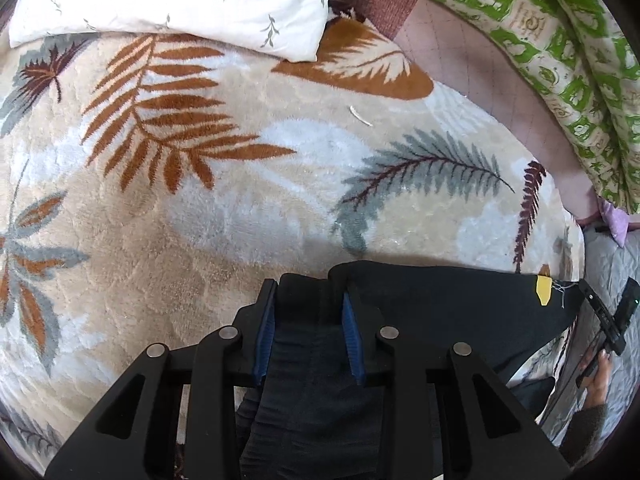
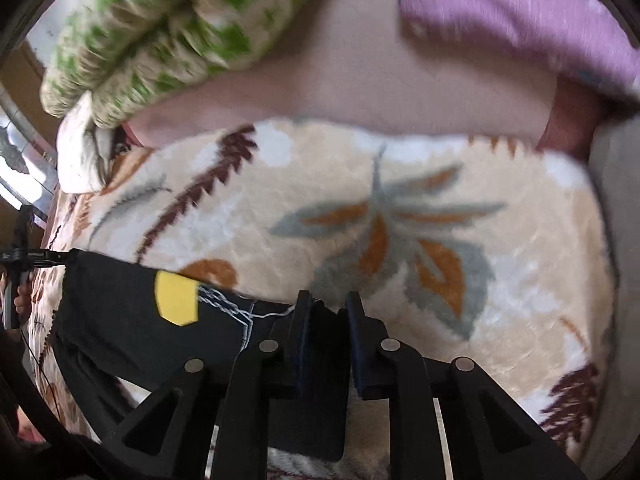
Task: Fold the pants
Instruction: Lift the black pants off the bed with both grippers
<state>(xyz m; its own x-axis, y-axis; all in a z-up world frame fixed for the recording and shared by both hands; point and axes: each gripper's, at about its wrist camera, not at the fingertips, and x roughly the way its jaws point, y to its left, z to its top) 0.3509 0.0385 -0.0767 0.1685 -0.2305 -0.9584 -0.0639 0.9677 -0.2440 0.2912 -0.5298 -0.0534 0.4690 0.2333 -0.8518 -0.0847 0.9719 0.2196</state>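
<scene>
1. Above the leaf-print blanket point(image 1: 240, 200) on the bed, the black pants point(image 1: 440, 304) hang stretched between the two tongs, their upper edge running level and the cloth drooping below it toward the person.
2. The left tongs point(image 1: 308, 312) are closed down on one end of that edge; dark fabric fills the narrow gap between the blue pads point(image 1: 352, 336) and falls in folds beneath them.
3. The right tongs point(image 2: 326, 328) pinch the other end, jaws nearly together with black cloth bunched between them; just beside them on the pants sit a yellow patch point(image 2: 176, 298) and loose white stitching point(image 2: 228, 304).
4. The step appears to be carrying the held edge over the blanket to lay the garment flat or doubled. To do it well, I judge both ends should stay at one height and taut, so the edge lands straight and the hanging part follows without twisting.
5. The pants look thin, matte and limp, creasing easily. The blanket is thick, plush pile in cream with rust, grey and maroon fronds; its nap may drag at cloth, so lowering is likely better than sliding.
6. Beyond the blanket lie a white sprigged pillow point(image 1: 172, 0) and a green-and-cream quilt point(image 1: 560, 60), well apart from the pants.
</scene>
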